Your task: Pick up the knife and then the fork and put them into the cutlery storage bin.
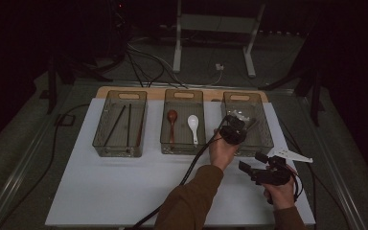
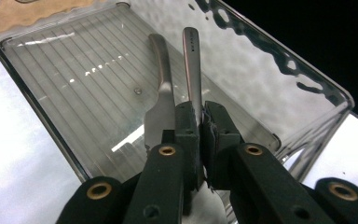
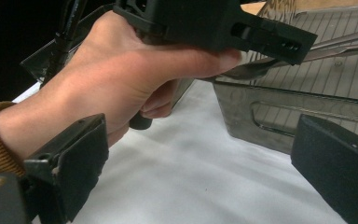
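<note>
Black, matte pads of the left hand-held gripper (image 2: 201, 135) are seen closed on the flat handle of a brushed-metal utensil (image 2: 192, 65), whose rounded end points away over the ribbed floor of the right-hand tray (image 2: 65, 60); the part of this piece below the pads is hidden, so its kind cannot be told. Just beside it a metal fork (image 2: 161, 100) is laid on the tray floor, its tines partly covered by the jaw. The tray is made of smoky, translucent plastic with rippled walls and rounded corners, and a slot handle is cut into its end wall. In the high view the left hand-held gripper (image 1: 234, 130) is held over the near part of that tray (image 1: 263, 139), while the right hand-held gripper (image 1: 251, 165) is held apart from it above the white surface (image 1: 124, 187), near the front right. Its wide, blocky jaws are shown spread well apart in the right gripper view, with nothing gripped between them; the left hand (image 3: 121, 79) and a brown sleeve are seen beyond. Further off, a brown spoon (image 1: 172, 122) and a white spoon (image 1: 193, 125) are laid in the middle tray (image 1: 184, 96), and dark chopsticks (image 1: 120, 124) in the left tray (image 1: 124, 96). Fine detail is lost in the dim light.
</note>
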Tool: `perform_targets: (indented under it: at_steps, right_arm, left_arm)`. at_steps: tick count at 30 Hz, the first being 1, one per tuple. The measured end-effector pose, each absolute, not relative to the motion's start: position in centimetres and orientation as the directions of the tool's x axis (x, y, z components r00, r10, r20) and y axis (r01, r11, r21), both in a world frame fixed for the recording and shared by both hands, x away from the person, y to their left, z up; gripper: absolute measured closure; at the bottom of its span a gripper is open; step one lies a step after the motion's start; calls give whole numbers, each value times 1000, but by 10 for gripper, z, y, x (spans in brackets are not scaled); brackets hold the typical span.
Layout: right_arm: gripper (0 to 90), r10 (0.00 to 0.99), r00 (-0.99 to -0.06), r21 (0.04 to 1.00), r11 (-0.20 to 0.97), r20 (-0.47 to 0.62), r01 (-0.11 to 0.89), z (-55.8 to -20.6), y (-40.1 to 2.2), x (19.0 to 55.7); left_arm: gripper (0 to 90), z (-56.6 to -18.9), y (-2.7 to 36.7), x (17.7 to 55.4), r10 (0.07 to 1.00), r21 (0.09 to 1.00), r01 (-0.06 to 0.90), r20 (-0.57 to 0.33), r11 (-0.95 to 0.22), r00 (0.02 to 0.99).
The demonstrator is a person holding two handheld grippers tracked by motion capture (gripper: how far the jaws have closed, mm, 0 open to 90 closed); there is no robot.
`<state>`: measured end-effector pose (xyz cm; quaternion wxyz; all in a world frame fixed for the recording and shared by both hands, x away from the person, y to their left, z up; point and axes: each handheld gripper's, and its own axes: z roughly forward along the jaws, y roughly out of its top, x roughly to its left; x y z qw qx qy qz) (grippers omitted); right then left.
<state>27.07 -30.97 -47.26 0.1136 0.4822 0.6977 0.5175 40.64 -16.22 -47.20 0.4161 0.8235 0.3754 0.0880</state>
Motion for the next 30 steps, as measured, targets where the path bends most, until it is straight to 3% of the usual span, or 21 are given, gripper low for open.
perform_targets:
  at_steps: [1, 10, 15, 25, 30]
  right_arm:
    - [43, 790, -509, 832, -2, 341, 555, -473, -310, 271]
    - [43, 792, -506, 830, -1, 342, 558, -473, -309, 271]
    - [43, 792, -508, 831, 0, 339, 556, -473, -309, 271]
    - [42, 794, -508, 832, 3, 335, 554, -473, -309, 271]
    - [42, 794, -510, 834, 8, 330, 552, -473, -308, 271]
  left_arm:
    - [855, -472, -162, 406, 694, 758, 544, -172, -360, 699]
    - [533, -466, -155, 407, 703, 784, 540, -195, -308, 684]
    - [479, -468, -151, 406, 705, 783, 545, -203, -300, 679]
    - [242, -455, -142, 405, 701, 803, 526, -204, -280, 684]
    - [177, -450, -135, 404, 697, 806, 529, -218, -266, 683]
